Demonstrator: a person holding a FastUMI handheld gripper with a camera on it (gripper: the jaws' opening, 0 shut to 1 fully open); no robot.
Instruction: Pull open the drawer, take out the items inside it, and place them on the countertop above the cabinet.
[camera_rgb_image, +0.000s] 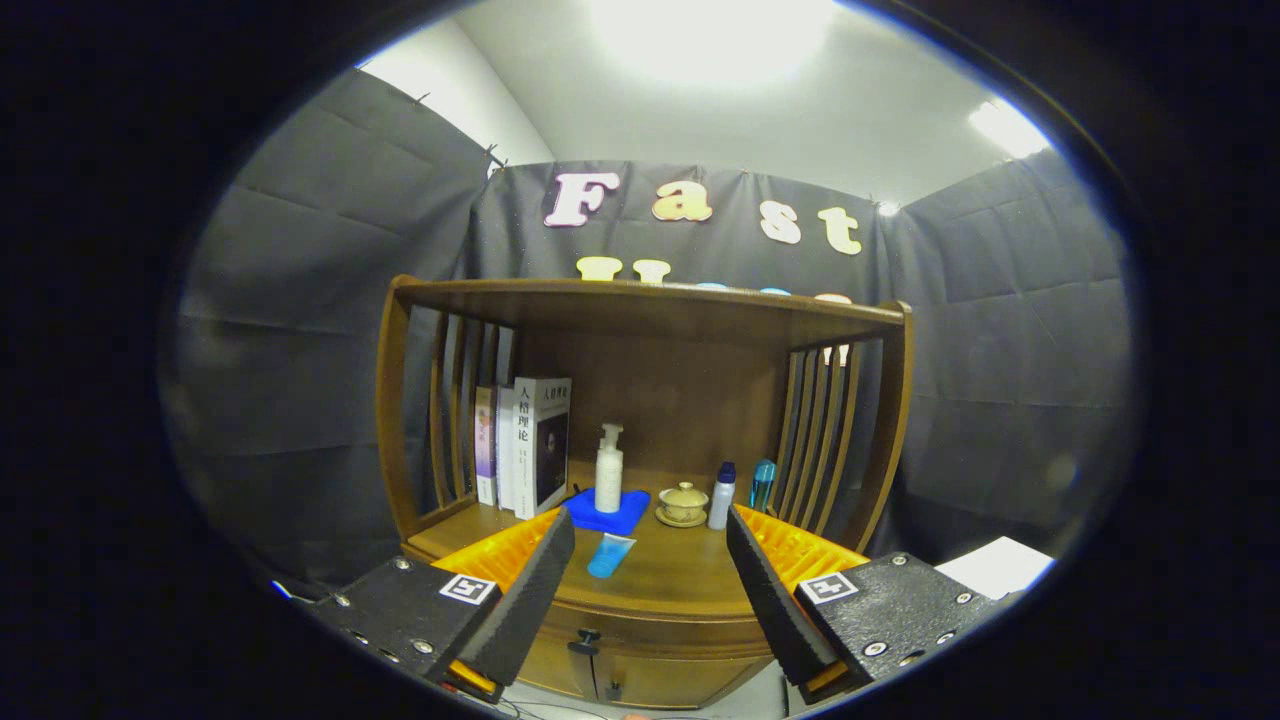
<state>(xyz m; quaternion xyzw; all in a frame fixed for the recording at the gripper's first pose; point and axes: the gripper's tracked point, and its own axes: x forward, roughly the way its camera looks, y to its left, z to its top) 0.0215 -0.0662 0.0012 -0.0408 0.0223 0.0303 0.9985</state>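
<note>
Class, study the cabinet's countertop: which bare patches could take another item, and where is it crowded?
Bare wood lies ahead of the blue tube, toward the front edge, and between the tube and the open gripper's right jaw. Crowded along the back: books, pump bottle on blue cloth, lidded cup, two small bottles.

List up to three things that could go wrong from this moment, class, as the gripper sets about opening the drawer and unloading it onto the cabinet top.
1. The drawer knob is small and sits low between the fingers of the open gripper; the fingers may slip off it.
2. The countertop already holds a blue tube, blue cloth, pump bottle and lidded cup; new items could knock them.
3. The upright pump bottle looks easy to tip.
</note>
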